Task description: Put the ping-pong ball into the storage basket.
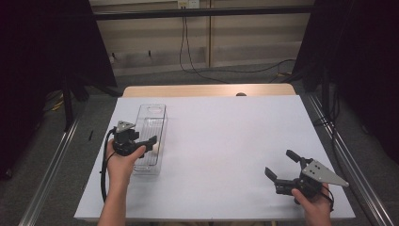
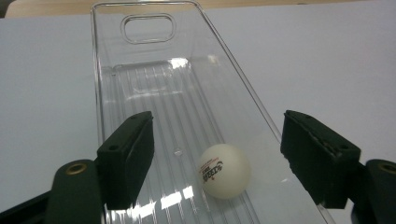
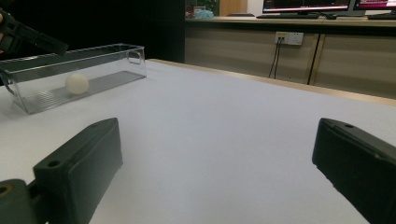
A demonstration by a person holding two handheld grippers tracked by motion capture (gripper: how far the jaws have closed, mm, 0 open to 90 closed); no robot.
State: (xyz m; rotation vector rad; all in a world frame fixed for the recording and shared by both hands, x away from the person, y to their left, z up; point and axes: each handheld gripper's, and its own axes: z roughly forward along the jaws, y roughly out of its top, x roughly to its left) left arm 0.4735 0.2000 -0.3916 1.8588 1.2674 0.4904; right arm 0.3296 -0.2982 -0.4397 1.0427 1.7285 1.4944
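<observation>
Table-tennis ball delivered into clear bin

Ball [image 2: 223, 171] rests on the bin [image 2: 140, 84] floor; left gripper [image 2: 217, 158] jaws parted, clear of it. Right gripper [image 1: 281, 165] jaws wide, empty; withdrawal remains.

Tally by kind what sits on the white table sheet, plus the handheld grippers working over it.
White table-tennis ball with printed lettering: 1
Clear ribbed plastic bin, long and narrow, holding the ball: 1
Black two-jaw grippers: 2, the left gripper with jaws spread over the bin, and the right gripper with jaws wide apart
Total: 4
</observation>
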